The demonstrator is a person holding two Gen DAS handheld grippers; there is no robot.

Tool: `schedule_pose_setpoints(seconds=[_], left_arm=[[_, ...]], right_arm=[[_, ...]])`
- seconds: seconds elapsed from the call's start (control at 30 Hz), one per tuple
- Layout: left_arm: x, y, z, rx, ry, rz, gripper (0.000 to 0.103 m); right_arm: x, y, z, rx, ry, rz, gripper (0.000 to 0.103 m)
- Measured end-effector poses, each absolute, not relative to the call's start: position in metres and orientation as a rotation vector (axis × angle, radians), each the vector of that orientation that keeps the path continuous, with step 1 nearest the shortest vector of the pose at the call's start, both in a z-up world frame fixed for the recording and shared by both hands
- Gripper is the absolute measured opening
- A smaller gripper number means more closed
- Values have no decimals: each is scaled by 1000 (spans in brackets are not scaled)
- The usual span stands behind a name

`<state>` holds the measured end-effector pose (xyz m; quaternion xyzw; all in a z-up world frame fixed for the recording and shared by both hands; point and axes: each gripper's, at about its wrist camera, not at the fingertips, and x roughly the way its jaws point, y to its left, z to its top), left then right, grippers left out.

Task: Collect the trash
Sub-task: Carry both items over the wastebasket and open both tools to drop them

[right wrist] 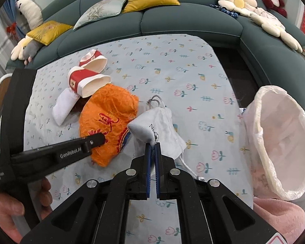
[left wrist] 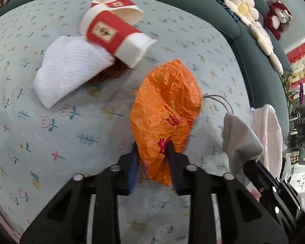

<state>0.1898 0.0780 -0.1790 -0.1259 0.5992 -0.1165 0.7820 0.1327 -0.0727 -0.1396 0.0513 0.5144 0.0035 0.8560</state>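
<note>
- Left hand-held gripper (left wrist: 152, 148): clamped on the lower edge of a crumpled orange plastic wrapper with red print (left wrist: 166, 105), lifted just above the surface.
- Right hand-held gripper (right wrist: 152, 146): closed to a narrow slit on a small grey-white drawstring fabric pouch (right wrist: 158, 128), cords trailing beneath.
- Two crushed red-and-white paper cups (left wrist: 113, 32): lying on their sides, overlapping, one resting on a folded white paper towel (left wrist: 71, 71).
- Surface under a pale blue flower-print cloth (right wrist: 193, 77): carrying cups and towel at far left.
- White plastic-lined bin, mouth open (right wrist: 280, 142): at the surface's right edge, near the pouch.
- Dark teal sofa (right wrist: 172, 22): curving behind.
</note>
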Motion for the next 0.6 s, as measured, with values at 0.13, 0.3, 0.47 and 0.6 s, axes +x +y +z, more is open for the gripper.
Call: schedule_pose_setpoints(seconds=[0.13, 0.3, 0.47, 0.6], left_arm=[[184, 66, -166, -237, 1260, -274, 19], [178, 47, -143, -225, 1224, -308, 18], [173, 18, -119, -200, 1181, -359, 18], [167, -9, -97, -175, 1145, -412, 18]], right_arm=[[130, -82, -133, 130, 1060, 1, 3], [125, -97, -116, 157, 1013, -11, 3], [117, -121, -94, 183, 955, -39, 3], [108, -148, -76, 207, 904, -73, 3]])
